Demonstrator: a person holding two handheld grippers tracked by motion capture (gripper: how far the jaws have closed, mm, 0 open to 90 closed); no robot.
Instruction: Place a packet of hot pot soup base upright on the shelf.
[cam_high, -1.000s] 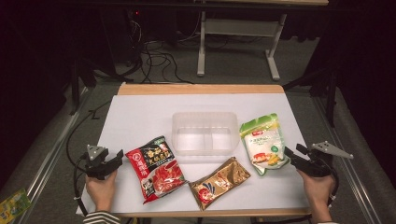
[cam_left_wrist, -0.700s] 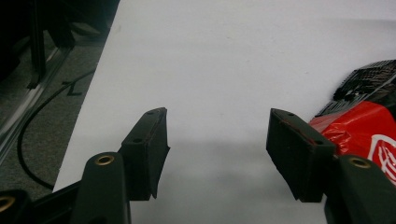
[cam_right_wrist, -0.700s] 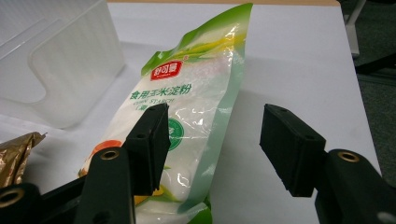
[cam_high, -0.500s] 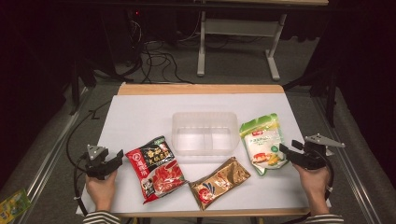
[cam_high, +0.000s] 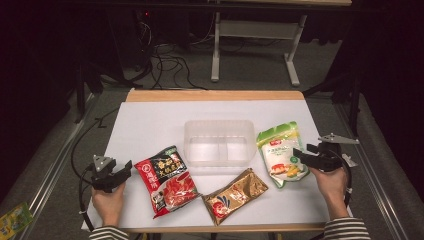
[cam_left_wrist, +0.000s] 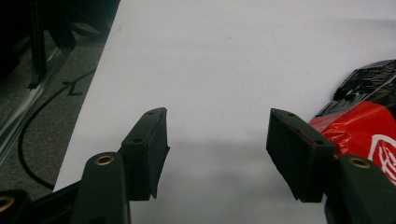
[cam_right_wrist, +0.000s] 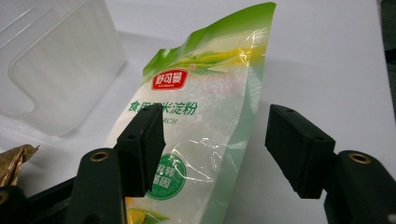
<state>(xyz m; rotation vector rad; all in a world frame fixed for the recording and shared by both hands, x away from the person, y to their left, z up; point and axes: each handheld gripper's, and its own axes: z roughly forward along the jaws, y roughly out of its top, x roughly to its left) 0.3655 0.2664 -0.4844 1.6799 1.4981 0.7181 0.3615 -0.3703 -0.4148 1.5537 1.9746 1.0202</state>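
Since my right gripper (cam_high: 300, 156), jaws just widened and bare, sits at the near right edge of the green starch pouch (cam_right_wrist: 210, 116), I should straddle its near end squarely before closing, clear tub (cam_high: 219, 142) far left.

The right claw (cam_high: 300, 154) moves in from the counter's right edge toward the green-and-white pouch (cam_high: 281, 154), its tips now over the pouch's right side. Its jaws have just been opening and stand wide, the pouch lying below and between them, unpressed.
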